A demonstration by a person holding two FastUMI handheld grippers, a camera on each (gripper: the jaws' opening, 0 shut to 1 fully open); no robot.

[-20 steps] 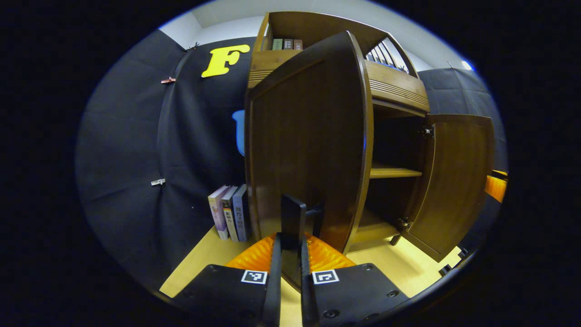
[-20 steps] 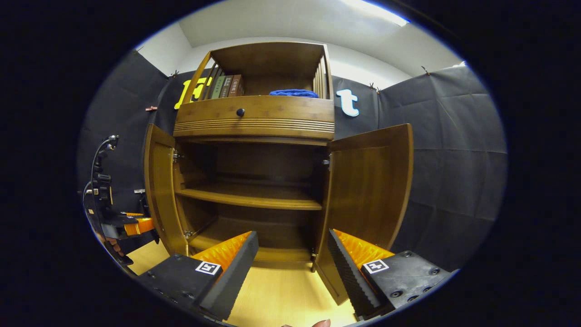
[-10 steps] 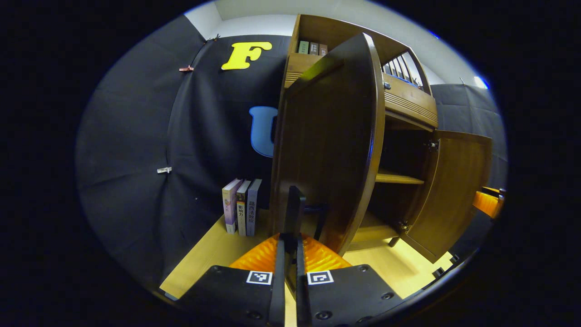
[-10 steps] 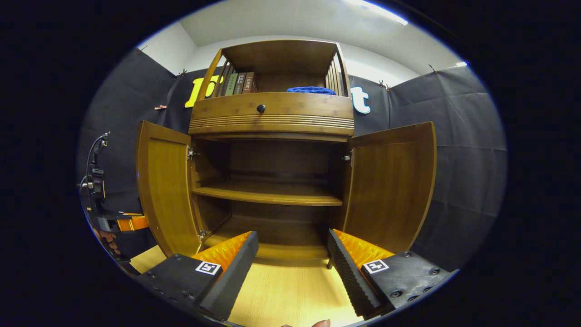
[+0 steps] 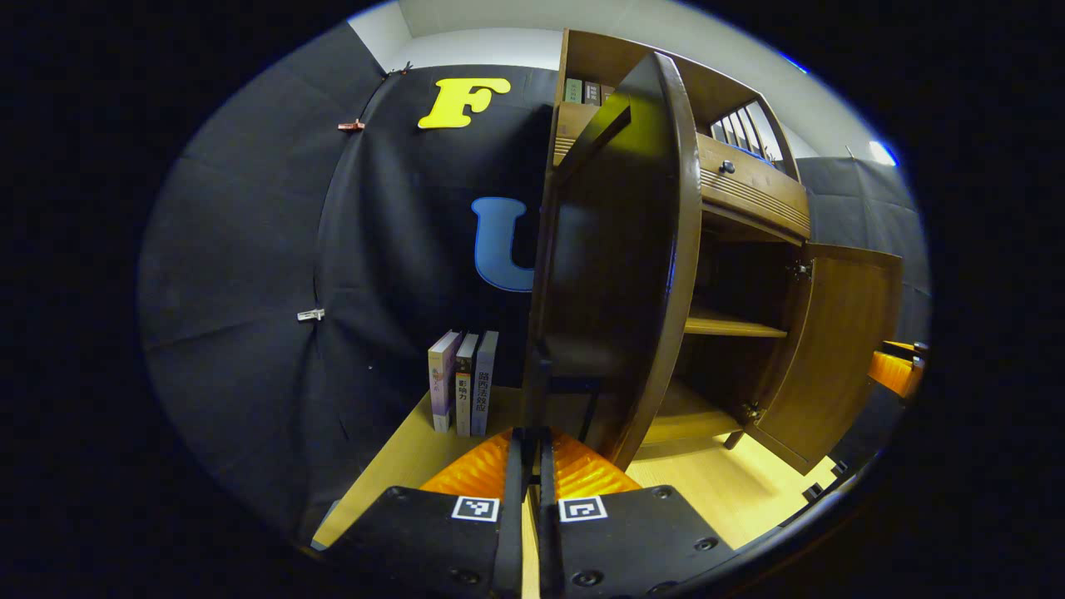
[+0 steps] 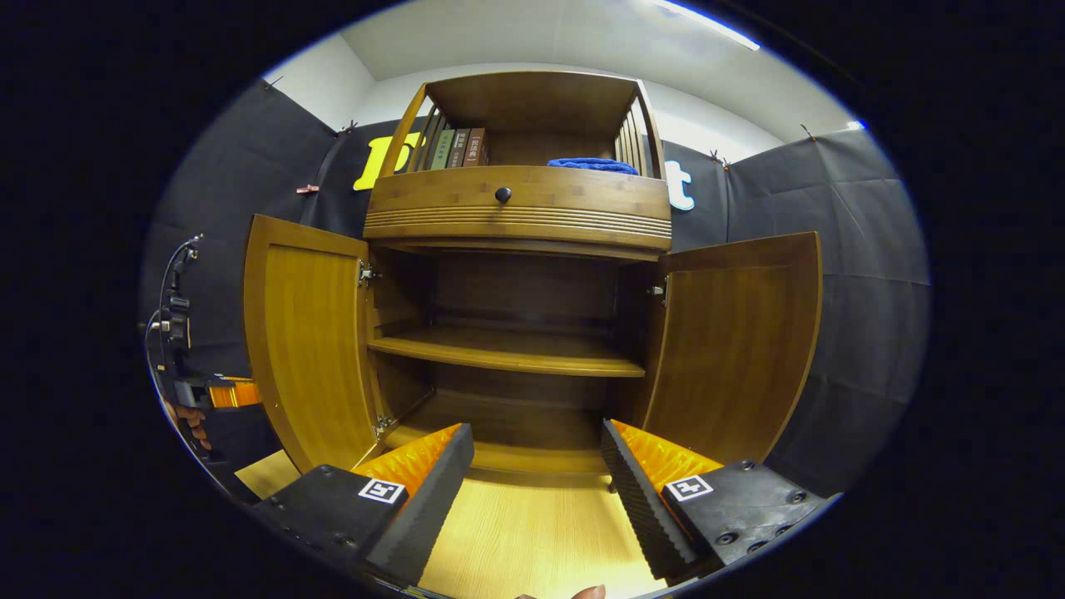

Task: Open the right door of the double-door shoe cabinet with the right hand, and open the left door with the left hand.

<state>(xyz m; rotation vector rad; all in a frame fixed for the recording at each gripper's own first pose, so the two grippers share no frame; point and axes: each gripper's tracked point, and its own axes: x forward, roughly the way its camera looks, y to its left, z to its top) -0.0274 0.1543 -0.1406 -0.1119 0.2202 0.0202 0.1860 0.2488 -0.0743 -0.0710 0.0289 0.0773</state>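
Note:
The brown wooden shoe cabinet (image 6: 516,218) stands with both doors swung out. In the right gripper view the left door (image 6: 308,333) and the right door (image 6: 732,341) flank the dark inside. My left gripper (image 5: 530,441) is shut on the dark upright handle (image 5: 539,391) at the left door's (image 5: 616,249) free edge. From the right gripper view the left gripper (image 6: 220,393) sits behind that door, held by a hand (image 6: 191,420). My right gripper (image 6: 537,466) is open in front of the cabinet's middle, with nothing between its fingers. It also appears beyond the right door (image 5: 832,349) as the right gripper (image 5: 894,370).
Three books (image 5: 462,391) stand on the floor left of the cabinet. An inner shelf (image 6: 507,353) crosses the cabinet. Above are a drawer knob (image 6: 502,194), books (image 6: 456,148) and a blue cloth (image 6: 592,165). Light wooden floor (image 6: 532,541) lies in front.
The left door has swung further outward with my left gripper holding its handle. The cabinet has shifted slightly right in the right gripper view; the right gripper stays open.

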